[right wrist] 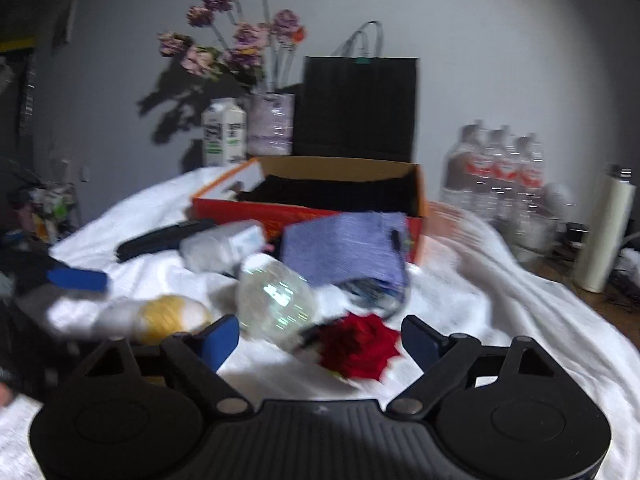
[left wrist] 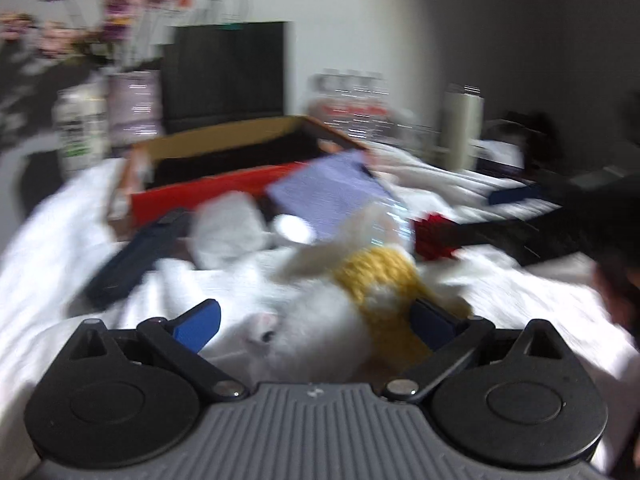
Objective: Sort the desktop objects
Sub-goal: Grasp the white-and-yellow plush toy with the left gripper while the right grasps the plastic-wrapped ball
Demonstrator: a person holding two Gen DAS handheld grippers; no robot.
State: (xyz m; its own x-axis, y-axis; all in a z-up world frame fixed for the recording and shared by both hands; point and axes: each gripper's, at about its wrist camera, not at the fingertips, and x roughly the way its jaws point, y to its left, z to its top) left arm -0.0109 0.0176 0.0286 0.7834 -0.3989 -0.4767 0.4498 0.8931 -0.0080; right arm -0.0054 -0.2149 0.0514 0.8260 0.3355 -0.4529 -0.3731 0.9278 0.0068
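Both pairs of jaws stand spread wide: the left gripper straddles a white plush toy in a yellow knitted band without clearly pressing it, and the right gripper has a red rose lying loose on the white cloth between its blue fingers.

Read from left to right, the right wrist view shows a dark flat case, a wrapped white bundle, a clear plastic bottle on its side, and a lilac notebook leaning against the open red-orange box. Only this view takes in the flowers whole above a milk carton, the black paper bag, and a pack of water bottles standing apart at the right, with a pale flask beyond them.

Only the left wrist view, heavily blurred, shows the toy's face close up and the other gripper's dark arm stretching in from the right toward the rose.
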